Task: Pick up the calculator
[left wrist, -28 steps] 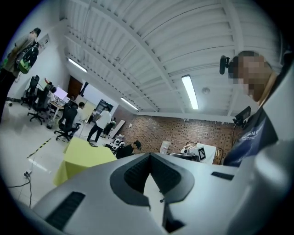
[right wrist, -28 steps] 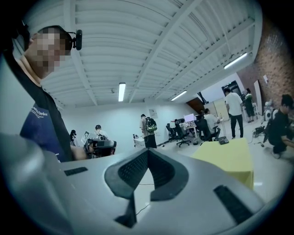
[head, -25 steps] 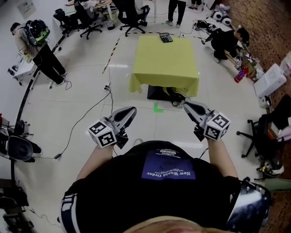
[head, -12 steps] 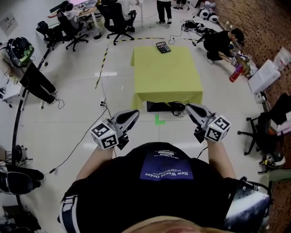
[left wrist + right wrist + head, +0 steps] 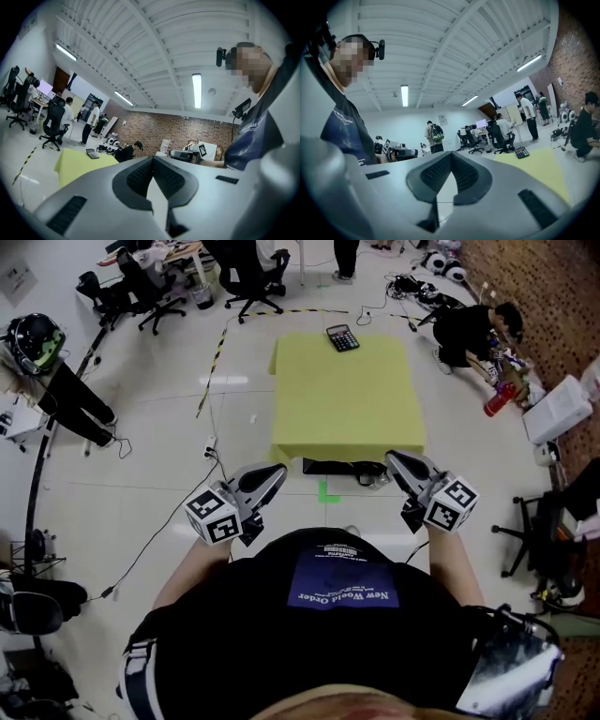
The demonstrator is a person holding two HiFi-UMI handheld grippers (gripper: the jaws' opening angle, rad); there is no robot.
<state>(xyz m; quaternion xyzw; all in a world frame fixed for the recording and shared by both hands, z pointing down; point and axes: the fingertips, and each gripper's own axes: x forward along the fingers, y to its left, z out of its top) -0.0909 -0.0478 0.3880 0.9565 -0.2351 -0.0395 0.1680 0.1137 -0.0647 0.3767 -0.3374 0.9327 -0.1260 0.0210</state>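
A black calculator (image 5: pixel 342 337) lies at the far edge of a low table draped in a yellow cloth (image 5: pixel 342 404). It is small in the left gripper view (image 5: pixel 92 153) and in the right gripper view (image 5: pixel 521 152). My left gripper (image 5: pixel 272 471) and right gripper (image 5: pixel 395 461) are held level in front of the person's chest, short of the table's near edge and far from the calculator. Both are shut with nothing between the jaws; the dark ribbed pads meet at the tips of the left gripper (image 5: pixel 152 159) and of the right gripper (image 5: pixel 451 155).
A black object and cables (image 5: pixel 345 468) lie under the table's near side, next to a green floor mark (image 5: pixel 325 489). A person crouches at the table's right (image 5: pixel 469 329), another stands far left (image 5: pixel 52 371). Office chairs (image 5: pixel 248 268) stand behind, and a cable (image 5: pixel 169 512) runs over the floor.
The table and calculator have come nearer and lower in the head view as the person walks toward them. Both grippers stay shut and empty, held the same way.
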